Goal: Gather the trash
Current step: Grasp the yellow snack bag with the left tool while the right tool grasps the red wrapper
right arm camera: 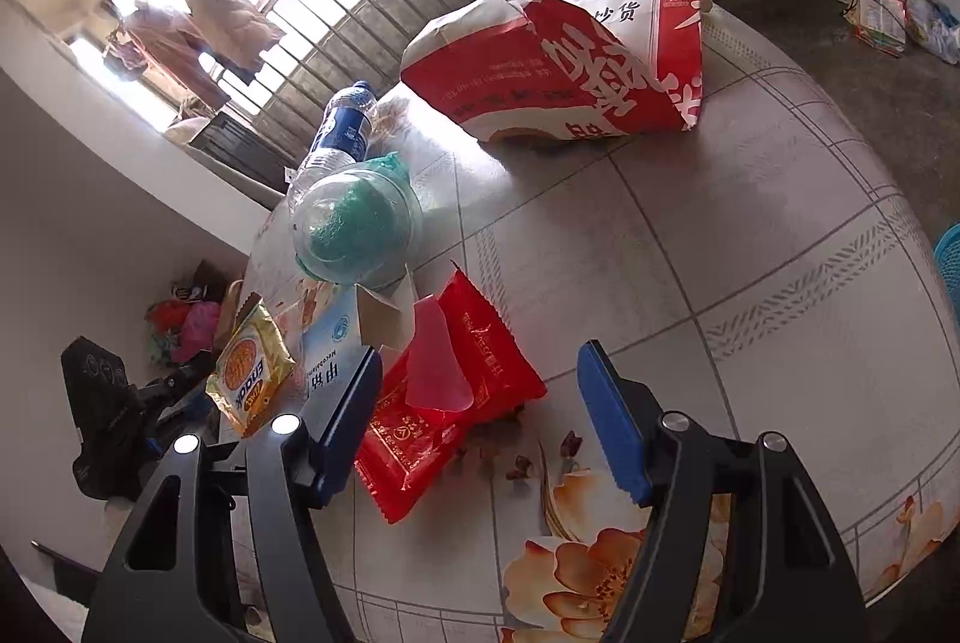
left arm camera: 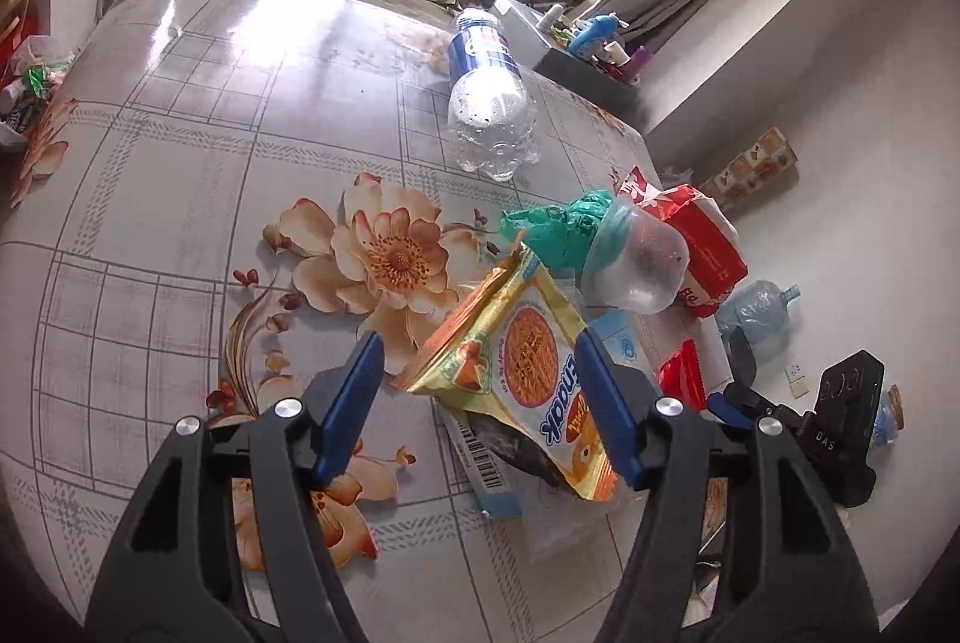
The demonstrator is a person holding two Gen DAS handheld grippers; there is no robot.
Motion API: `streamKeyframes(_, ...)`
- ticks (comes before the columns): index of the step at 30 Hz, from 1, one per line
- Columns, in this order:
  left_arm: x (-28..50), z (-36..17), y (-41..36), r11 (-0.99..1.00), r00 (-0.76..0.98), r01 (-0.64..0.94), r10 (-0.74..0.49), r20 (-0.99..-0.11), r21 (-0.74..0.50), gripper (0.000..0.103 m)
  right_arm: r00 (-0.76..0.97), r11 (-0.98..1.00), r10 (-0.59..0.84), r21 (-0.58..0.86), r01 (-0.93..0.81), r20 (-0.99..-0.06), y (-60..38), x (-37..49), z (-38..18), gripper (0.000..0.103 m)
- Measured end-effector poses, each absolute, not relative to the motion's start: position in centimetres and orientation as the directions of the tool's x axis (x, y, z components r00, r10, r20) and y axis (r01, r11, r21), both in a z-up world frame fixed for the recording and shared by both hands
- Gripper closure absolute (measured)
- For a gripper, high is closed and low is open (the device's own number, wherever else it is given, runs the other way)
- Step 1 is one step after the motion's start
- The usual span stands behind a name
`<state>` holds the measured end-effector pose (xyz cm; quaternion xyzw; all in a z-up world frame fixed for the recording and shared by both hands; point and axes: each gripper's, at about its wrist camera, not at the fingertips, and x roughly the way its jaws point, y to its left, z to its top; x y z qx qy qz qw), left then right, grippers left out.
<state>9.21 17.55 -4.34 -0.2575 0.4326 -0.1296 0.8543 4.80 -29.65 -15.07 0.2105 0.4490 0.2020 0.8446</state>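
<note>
On the flowered tablecloth (left arm camera: 180,199) lies a heap of litter. A yellow snack packet (left arm camera: 516,373) sits between the blue fingers of my left gripper (left arm camera: 480,397). The right finger (left arm camera: 600,391) is at the packet's edge and the left one stands clear of it. In the right wrist view a red wrapper (right arm camera: 432,421) lies between the fingers of my right gripper (right arm camera: 480,415). It lies against the left finger (right arm camera: 348,415), with a wide gap to the other. Behind are a clear cup stuffed with a green bag (left arm camera: 636,259) (right arm camera: 354,229) and a blue-labelled bottle (left arm camera: 486,103) (right arm camera: 342,127).
A red-and-white paper bag (right arm camera: 570,61) (left arm camera: 702,235) lies at the table's far side. A blue-white carton (right arm camera: 330,343) lies under the packets. A blue basket (right arm camera: 951,265) and a water jug (left arm camera: 756,313) stand off the table. A cluttered dark cabinet (left arm camera: 588,67) stands by the window.
</note>
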Motion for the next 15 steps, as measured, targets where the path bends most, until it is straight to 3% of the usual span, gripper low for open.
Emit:
streamKeyframes(5,9.5,-5.9,17.6,0.808,0.579,-0.026,-0.468,-0.668,-0.589,0.066,0.506,0.848,0.513,0.501,-0.174,-0.693,-29.3,5.3,-15.2,0.041)
streamKeyframes(8,9.0,-5.6,17.5,0.816,0.595,-0.01,-0.459,-0.66,-0.577,0.075,0.501,0.858,0.5,0.483,-0.175,-0.707,-29.1,5.5,-15.5,0.05)
streamKeyframes(15,8.2,-3.7,18.1,0.81,0.636,0.024,-0.464,-0.616,-0.585,0.092,0.492,0.852,0.51,0.492,-0.179,-0.706,-30.0,5.4,-16.0,0.085)
